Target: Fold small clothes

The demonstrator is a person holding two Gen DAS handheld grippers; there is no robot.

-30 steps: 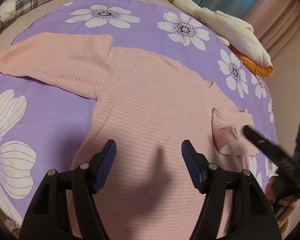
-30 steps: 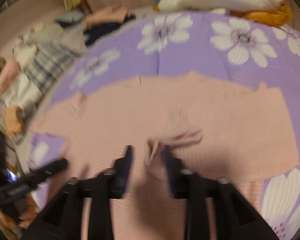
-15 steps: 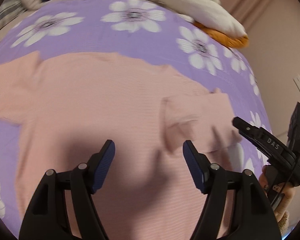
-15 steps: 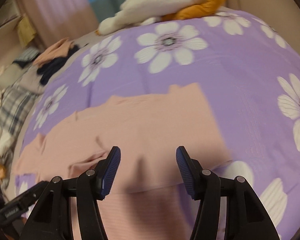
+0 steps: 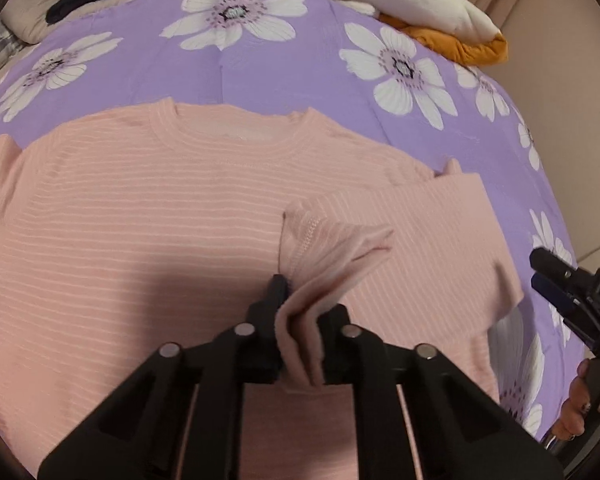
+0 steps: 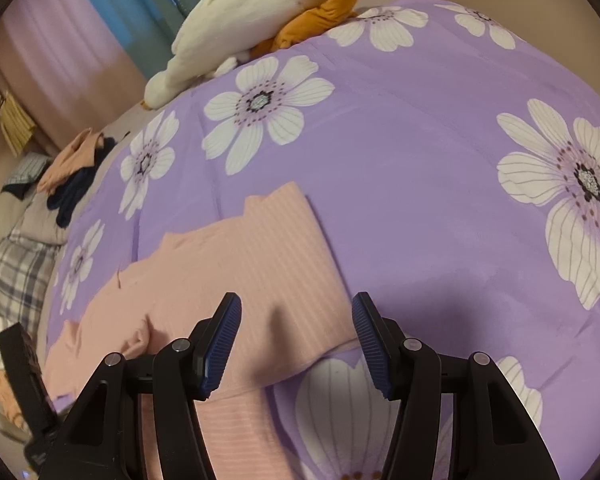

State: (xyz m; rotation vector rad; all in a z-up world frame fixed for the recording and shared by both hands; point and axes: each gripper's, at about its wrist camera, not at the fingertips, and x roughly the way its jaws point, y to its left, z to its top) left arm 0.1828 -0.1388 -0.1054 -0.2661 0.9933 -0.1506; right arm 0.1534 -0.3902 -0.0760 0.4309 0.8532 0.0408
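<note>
My left wrist camera looks steeply down, close over the pink top [image 5: 148,216]; my right looks past its edge (both share the purple sheet [image 6: 400,184]).

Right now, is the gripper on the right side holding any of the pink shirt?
No, the right gripper stands open above the pink shirt, with nothing pinched between its blue pads.
</note>
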